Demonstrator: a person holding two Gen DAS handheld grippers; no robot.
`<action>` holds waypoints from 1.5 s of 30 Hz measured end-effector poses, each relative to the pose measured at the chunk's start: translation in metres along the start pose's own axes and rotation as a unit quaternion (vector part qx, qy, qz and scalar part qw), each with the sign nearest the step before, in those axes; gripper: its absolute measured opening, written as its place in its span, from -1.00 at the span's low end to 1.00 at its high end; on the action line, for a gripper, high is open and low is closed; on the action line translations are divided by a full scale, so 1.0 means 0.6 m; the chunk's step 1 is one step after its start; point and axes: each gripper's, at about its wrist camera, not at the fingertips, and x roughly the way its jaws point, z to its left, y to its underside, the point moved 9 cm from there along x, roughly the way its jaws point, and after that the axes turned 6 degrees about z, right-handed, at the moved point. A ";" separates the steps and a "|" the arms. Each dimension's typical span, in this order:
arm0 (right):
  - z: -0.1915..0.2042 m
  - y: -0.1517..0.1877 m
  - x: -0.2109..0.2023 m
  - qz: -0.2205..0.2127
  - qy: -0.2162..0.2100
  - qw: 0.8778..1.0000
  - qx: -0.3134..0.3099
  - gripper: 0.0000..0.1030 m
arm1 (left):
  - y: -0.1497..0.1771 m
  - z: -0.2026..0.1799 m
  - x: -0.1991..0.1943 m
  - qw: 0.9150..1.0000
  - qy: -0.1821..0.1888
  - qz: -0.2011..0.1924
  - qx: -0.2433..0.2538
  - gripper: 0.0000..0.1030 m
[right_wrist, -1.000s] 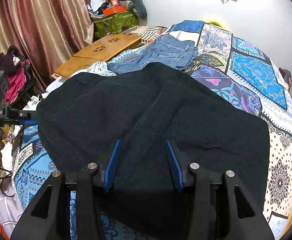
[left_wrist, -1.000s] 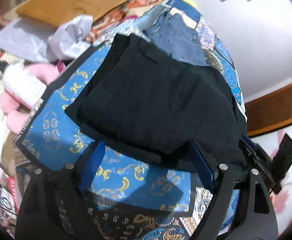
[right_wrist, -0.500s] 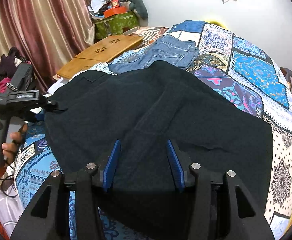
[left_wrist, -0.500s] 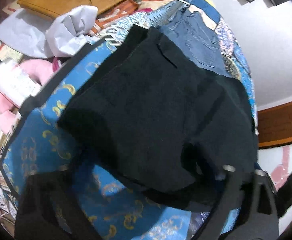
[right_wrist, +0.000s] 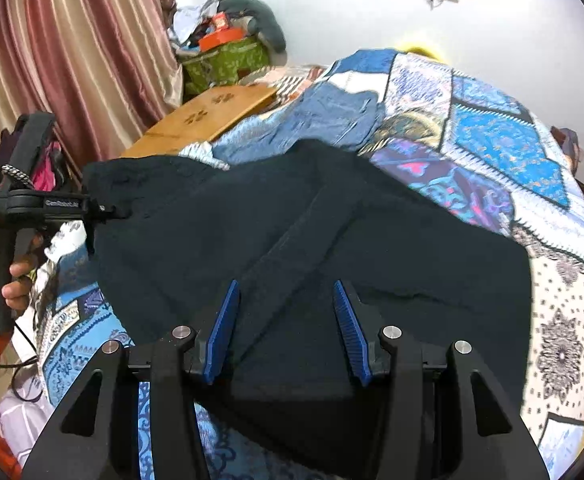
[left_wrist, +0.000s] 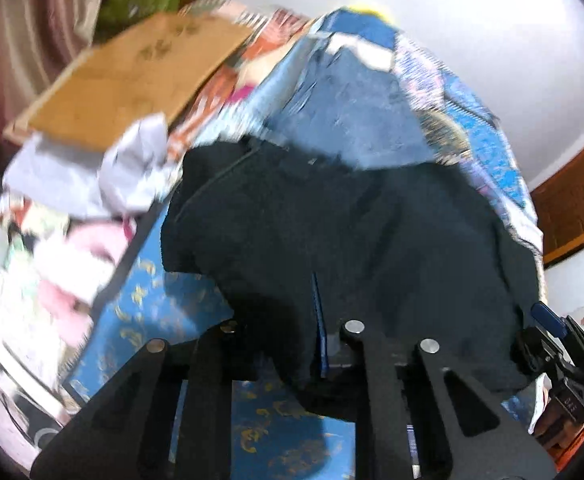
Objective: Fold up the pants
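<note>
Since the earlier frame, the left gripper (left_wrist: 316, 320) has gone from wide open to nearly shut, and its jaws are closing on a fold of the black pants (left_wrist: 372, 248), with cloth bunching between them. In the blurred left wrist view, the pants are lying on the blue quilt (left_wrist: 163, 312), with jeans (left_wrist: 356, 120) beyond them and a wooden board (left_wrist: 131, 76) at upper left. In the right wrist view, the right gripper (right_wrist: 287, 328) is holding its fingers (right_wrist: 221, 332) partly open over the near edge of the pants (right_wrist: 372, 240); whether the pads are touching cloth cannot be told. At left, a hand (right_wrist: 7, 272) is holding the left gripper (right_wrist: 107, 210) by its handle, its tip pinching the pants' far-left edge.
</note>
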 end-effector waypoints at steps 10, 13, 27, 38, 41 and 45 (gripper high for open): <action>-0.145 0.020 -0.114 -0.056 0.072 0.992 0.087 -0.08 | -0.062 -0.121 -0.126 0.992 0.016 -0.097 0.082 -0.70; -0.191 0.052 -0.125 -0.049 0.093 0.987 0.121 -0.07 | -0.075 -0.163 -0.148 0.989 0.036 -0.107 0.099 -0.70; -0.251 0.179 -0.067 0.012 0.062 0.978 0.200 -0.07 | -0.072 -0.387 -0.153 0.970 0.107 -0.088 0.202 -0.74; -0.255 0.184 -0.064 0.000 0.044 0.977 0.210 -0.07 | -0.009 -0.566 -0.077 0.945 0.142 -0.040 0.293 -0.74; -0.256 0.185 -0.065 -0.002 0.040 0.976 0.212 -0.07 | 0.032 -0.601 -0.033 0.936 0.135 -0.011 0.325 -0.74; -0.256 0.184 -0.064 -0.002 0.034 0.976 0.213 -0.07 | 0.098 -0.621 0.031 0.925 0.123 0.033 0.357 -0.74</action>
